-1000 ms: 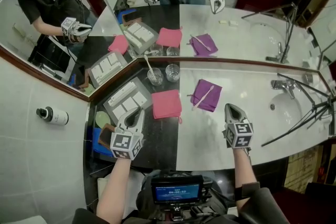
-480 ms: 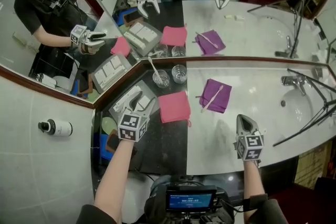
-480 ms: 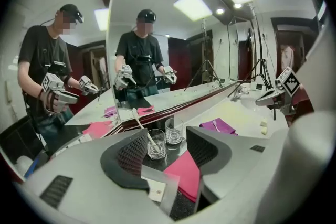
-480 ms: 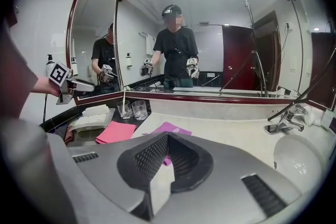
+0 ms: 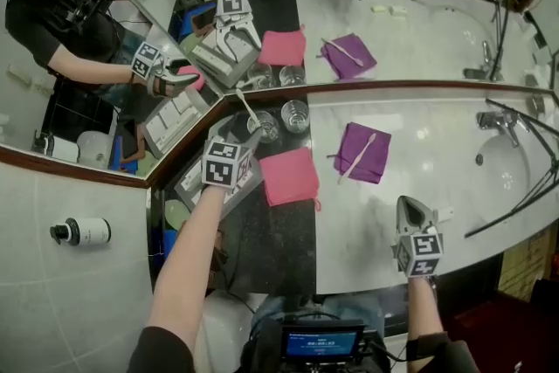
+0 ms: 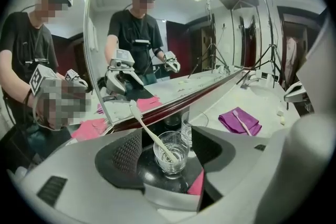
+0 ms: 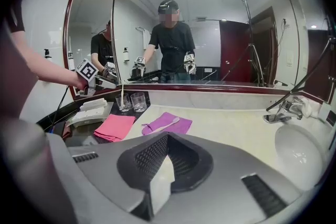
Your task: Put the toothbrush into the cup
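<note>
Head view: the left gripper point(image 5: 242, 135) reaches to the back edge of the counter point(image 5: 424, 160), over its dark left part near the corner where the two mirrors meet. A cup point(image 5: 262, 130) stands there with a white toothbrush point(image 5: 247, 107) leaning in it. A second cup point(image 5: 295, 115) is just beside it on the right. A pink cloth point(image 5: 290, 176) lies in front of the two cups. On the pale part of the counter, nearer the back edge than the front, a purple cloth point(image 5: 362, 151) carries a second toothbrush point(image 5: 358, 156). The right gripper point(image 5: 409, 203) is near the front edge, well apart from both cloths.

Left gripper view: its jaws have just been opening and stand wide. The cup and its toothbrush are between them, and the pads do not touch the cup.

Right gripper view: the jaws are pressed together with nothing between them, and they point toward the purple cloth.
</note>
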The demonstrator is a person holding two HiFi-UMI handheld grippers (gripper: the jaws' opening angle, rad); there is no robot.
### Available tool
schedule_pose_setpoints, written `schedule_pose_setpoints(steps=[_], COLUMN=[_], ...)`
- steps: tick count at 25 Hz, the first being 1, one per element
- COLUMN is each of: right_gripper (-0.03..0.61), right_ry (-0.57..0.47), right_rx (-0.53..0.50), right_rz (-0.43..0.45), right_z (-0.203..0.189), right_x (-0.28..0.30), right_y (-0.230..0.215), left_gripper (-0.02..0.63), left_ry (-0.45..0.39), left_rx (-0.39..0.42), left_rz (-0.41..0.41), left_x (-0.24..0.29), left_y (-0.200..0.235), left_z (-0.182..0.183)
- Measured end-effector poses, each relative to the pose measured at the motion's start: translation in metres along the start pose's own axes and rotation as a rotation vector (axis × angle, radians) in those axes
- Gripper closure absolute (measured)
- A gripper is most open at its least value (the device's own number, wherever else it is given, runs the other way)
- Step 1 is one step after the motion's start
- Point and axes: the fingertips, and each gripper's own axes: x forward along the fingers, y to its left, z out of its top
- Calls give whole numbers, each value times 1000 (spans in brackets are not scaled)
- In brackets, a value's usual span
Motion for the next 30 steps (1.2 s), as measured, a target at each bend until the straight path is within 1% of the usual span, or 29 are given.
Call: schedule_pose_setpoints(steps=[7,12,14,16,18,20,22,23,26,28,30], right_gripper=[561,561,562,561,561,561,561,561,561,561,561], right_ry=[19,31,36,40,45,46,43,41,41,41,37], right_rx=[1,9,10,12,12,12,14,15,19,26,32], right_rz=[-22,-39,-43,-45,-46,-47,-47,-47,-40,-34,-29], right_z=[-13,-23,-26,-28,-29,-29,-28,-28,-28,-28,-27], right_x=[-3,-5,-5,-5,-5,-4,-3,-2,-1,0,0], right_y=[-1,-6,-8,-9,-11,-12,-12,-13,-12,-12,-11], left_gripper=[318,321,346,356,382,423,508,531,572,590,595], left_ry=[36,51,49,49,51,49,43,37,11,0,-1], left_rx=[-98,-123,-133,-138,-140,-145,-151,-150,-133,-124,-108], left_rz=[-9,-15,-19,-19,-17,-4,29,41,47,39,34], left_x=[36,53,58,62,66,69,68,67,61,58,56], left_y=[20,28,30,30,30,31,36,38,36,31,25], left_z=[-8,-11,-9,-8,-7,-7,-6,-4,4,10,13])
